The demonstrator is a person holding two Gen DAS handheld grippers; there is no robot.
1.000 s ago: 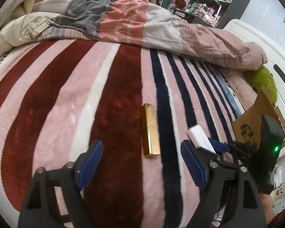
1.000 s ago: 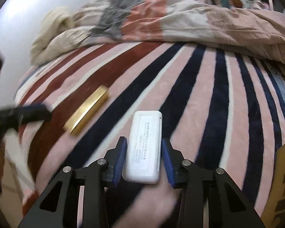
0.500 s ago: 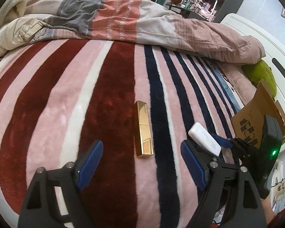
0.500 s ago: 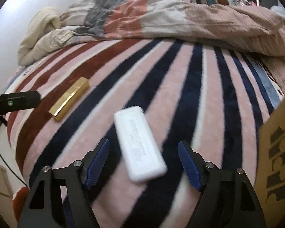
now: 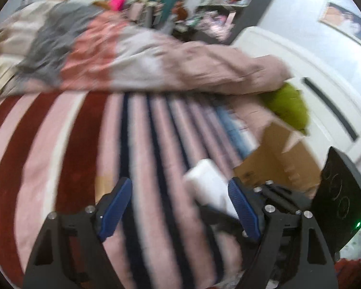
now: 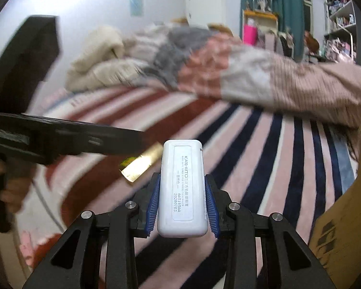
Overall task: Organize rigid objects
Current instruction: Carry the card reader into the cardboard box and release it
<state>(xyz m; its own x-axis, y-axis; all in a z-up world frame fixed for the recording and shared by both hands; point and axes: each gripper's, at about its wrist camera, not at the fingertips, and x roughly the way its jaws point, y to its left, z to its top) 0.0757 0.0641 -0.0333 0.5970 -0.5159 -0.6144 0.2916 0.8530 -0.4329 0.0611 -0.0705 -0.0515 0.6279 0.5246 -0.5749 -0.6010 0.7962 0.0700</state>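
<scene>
White case [image 6: 182, 190] sits clamped between the closing right gripper's [image 6: 182, 204] blue pads; left gripper [image 5: 180, 207] closing, empty.

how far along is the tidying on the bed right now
Nothing looks put away yet. In hand: the right gripper has its jaws closing on the white case, pads on both sides. Left: the gold bar lies on the striped blanket, and the left gripper, jaws closing, holds nothing. The cardboard box sits nearby.
</scene>
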